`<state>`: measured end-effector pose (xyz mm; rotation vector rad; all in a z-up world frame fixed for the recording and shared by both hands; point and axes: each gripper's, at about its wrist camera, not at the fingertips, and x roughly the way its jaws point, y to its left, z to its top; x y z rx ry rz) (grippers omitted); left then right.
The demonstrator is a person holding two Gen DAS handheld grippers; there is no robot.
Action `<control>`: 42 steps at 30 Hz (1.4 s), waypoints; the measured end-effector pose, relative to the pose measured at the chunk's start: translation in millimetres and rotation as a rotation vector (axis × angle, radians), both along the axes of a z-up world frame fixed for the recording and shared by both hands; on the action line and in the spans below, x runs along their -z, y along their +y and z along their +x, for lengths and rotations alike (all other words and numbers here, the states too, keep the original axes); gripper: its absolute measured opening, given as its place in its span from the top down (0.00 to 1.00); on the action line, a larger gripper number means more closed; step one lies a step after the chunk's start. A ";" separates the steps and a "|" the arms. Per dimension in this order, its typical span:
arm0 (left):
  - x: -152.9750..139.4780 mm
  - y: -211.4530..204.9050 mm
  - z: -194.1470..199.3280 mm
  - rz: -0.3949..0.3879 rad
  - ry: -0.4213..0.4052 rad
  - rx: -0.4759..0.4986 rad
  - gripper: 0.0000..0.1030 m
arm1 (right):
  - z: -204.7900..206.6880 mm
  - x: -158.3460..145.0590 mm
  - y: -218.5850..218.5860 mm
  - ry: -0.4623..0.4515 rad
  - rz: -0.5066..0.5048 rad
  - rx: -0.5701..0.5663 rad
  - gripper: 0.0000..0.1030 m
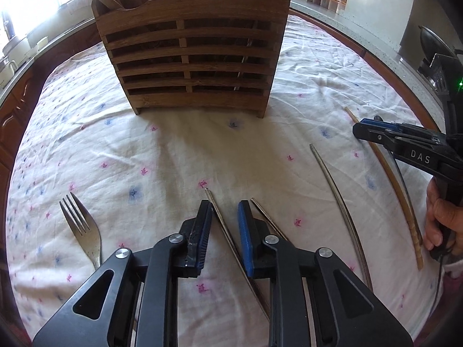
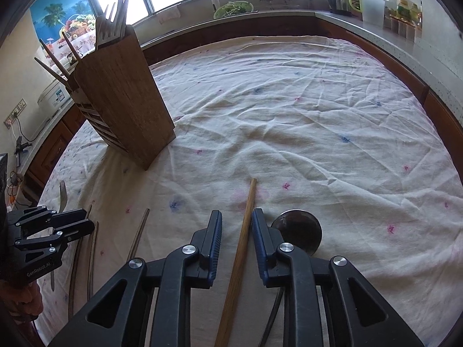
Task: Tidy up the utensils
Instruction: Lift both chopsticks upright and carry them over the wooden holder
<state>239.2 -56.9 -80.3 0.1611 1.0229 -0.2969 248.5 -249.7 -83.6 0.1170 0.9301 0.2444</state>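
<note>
A slatted wooden utensil holder [image 1: 191,55] stands on the cloth-covered table and holds forks and chopsticks; it also shows at the left in the right wrist view [image 2: 124,98]. My left gripper [image 1: 224,206] is open, its fingers astride a metal chopstick [image 1: 231,245] lying on the cloth. A second metal chopstick [image 1: 267,217] lies beside it, and a third [image 1: 341,202] further right. A fork [image 1: 84,228] lies at the left. My right gripper [image 2: 236,219] is open astride a wooden chopstick [image 2: 241,248]. A metal ladle [image 2: 298,231] lies just right of it.
The table wears a wrinkled white floral cloth [image 2: 318,121]. A kitchen counter [image 2: 376,26] with a kettle, jars and a sink runs behind it. The right gripper also shows in the left wrist view [image 1: 376,131], low over the wooden chopstick [image 1: 405,214].
</note>
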 end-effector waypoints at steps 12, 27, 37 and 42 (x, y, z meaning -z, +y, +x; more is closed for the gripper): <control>-29.7 25.8 -22.6 -0.148 -0.047 -0.012 0.96 | -28.3 -34.8 2.2 -0.056 0.096 -0.012 0.94; -122.4 75.2 -88.4 -0.343 -0.267 -0.014 0.96 | -96.7 -130.7 22.9 -0.287 0.150 -0.040 0.94; -155.7 97.8 -99.2 -0.398 -0.379 -0.038 0.96 | -107.4 -177.1 28.8 -0.419 0.177 -0.038 0.94; -166.1 101.1 -95.0 -0.406 -0.412 -0.046 0.97 | -100.2 -187.1 31.6 -0.458 0.202 -0.029 0.94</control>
